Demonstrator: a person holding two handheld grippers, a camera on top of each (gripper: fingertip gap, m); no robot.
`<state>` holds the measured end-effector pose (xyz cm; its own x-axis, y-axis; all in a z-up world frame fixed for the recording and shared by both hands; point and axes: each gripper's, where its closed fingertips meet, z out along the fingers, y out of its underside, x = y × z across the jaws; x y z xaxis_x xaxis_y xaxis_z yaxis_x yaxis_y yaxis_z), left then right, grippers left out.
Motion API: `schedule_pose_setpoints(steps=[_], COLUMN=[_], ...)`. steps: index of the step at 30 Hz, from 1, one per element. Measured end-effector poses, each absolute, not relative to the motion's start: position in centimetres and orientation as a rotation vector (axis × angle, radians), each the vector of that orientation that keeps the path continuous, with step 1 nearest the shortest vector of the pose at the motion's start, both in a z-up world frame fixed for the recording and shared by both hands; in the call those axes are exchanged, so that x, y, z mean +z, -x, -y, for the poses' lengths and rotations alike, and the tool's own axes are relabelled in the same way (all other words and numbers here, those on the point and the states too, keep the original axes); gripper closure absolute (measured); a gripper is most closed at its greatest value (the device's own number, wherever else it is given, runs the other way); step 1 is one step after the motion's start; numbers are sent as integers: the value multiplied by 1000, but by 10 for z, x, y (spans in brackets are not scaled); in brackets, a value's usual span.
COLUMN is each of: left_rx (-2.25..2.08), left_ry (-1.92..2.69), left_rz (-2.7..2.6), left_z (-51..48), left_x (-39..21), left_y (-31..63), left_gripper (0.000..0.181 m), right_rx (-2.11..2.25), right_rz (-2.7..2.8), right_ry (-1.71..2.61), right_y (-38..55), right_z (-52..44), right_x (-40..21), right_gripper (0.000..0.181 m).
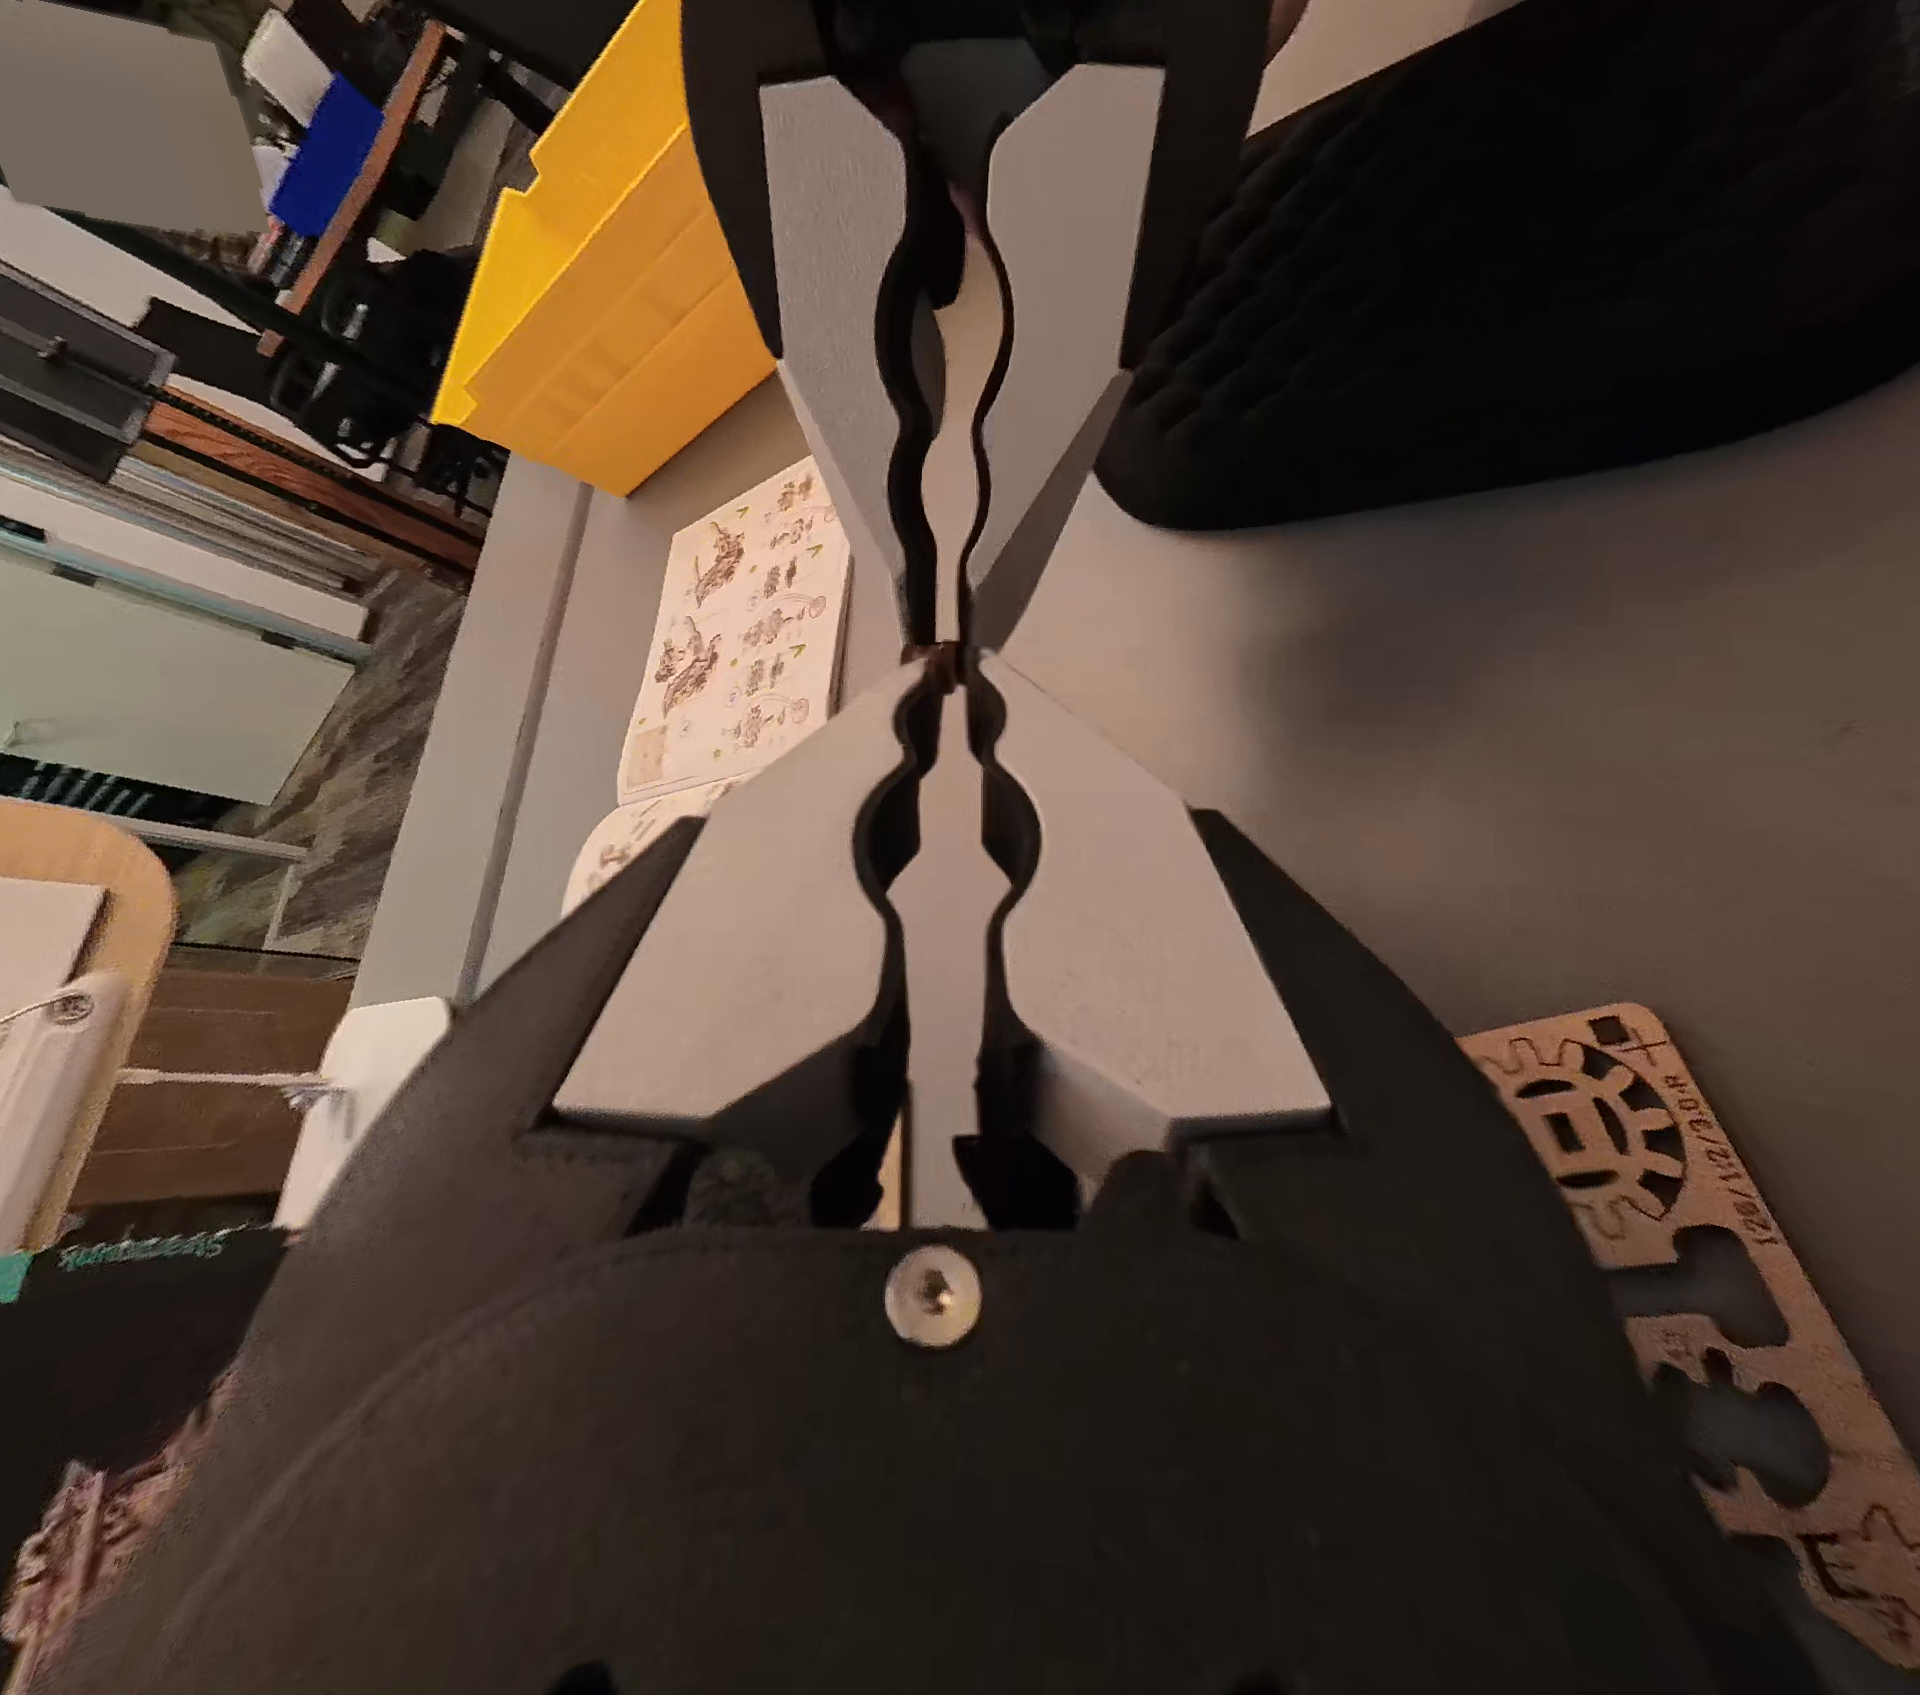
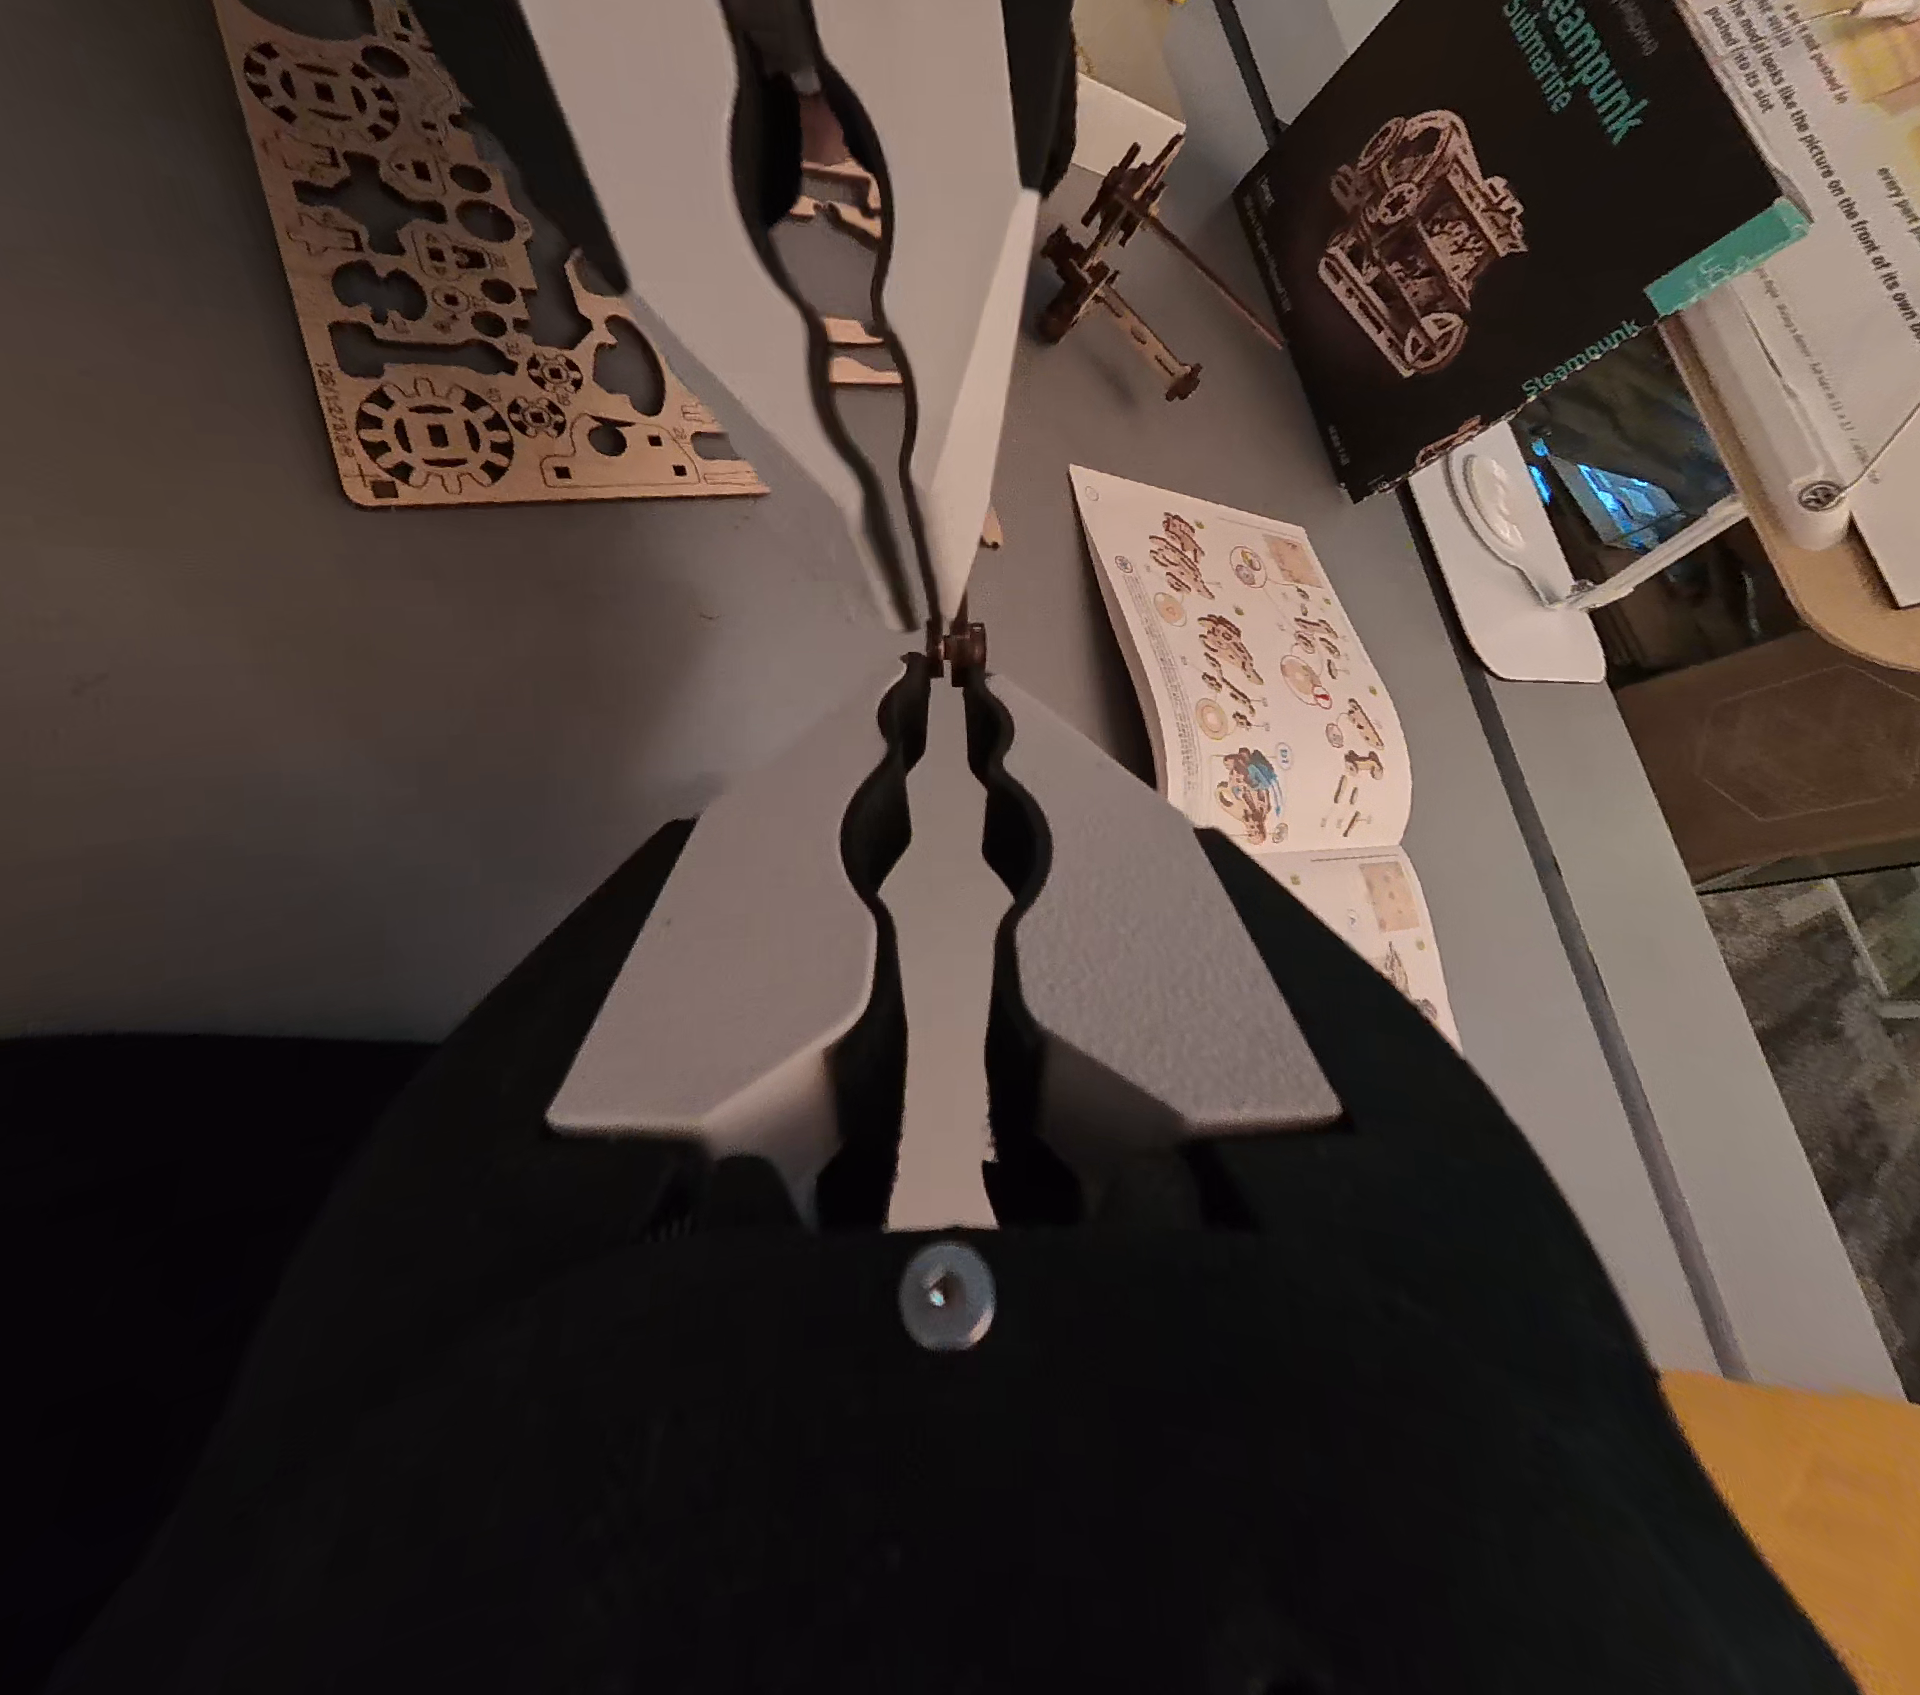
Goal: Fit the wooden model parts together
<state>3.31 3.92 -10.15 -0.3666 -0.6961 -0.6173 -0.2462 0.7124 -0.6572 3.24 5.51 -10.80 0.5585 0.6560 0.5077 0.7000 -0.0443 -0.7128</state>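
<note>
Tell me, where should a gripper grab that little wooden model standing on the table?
Best guess: pinch the small wooden model by its thicker dark body, coming from above. It stands upright on the grey table, and its thin stick pokes out sideways and looks easy to snap, so avoid that part.

Two hand-held grippers: left hand-held gripper [image 1: 940, 689], right hand-held gripper [image 2: 940, 674]. One punched wooden sheet [image 2: 416, 243], one small assembled wooden piece [image 2: 1117, 263], one open instruction booklet [image 2: 1268, 689], one dark model box [image 2: 1507, 191], one yellow bin [image 1: 613, 295], one grey surface [image 2: 312, 762].
</note>
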Motion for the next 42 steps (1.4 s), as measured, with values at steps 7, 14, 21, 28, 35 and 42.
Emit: schedule_pose_setpoints(steps=[7, 14, 21, 28, 35, 42], left_rx=[-543, -510, -490, -478, -503, -515], left_ry=[734, 761, 759, 780, 816, 841], left_rz=[-1912, -1936, -1953, -1952, -1943, -1932], left_z=[-45, -48, -48, -50, -51, -52], left_x=[-100, -109, -109, -111, -108, -107], left_y=[-34, -36, -35, -36, -37, -37], left_gripper=[171, 173, 175, 175, 175, 175], right_rx=[-59, -86, -119, -151, -170, -185], right_rz=[1131, 1148, 1137, 1130, 1112, 1088], right_ry=[1738, 1752, 1757, 1769, 1762, 1761], right_y=[-32, -31, -31, -33, -33, -33], right_z=[-55, -55, -56, -57, -58, -60], right_x=[-108, -112, -111, -114, -111, -111], right_gripper=[177, 177, 177, 178, 178, 178])
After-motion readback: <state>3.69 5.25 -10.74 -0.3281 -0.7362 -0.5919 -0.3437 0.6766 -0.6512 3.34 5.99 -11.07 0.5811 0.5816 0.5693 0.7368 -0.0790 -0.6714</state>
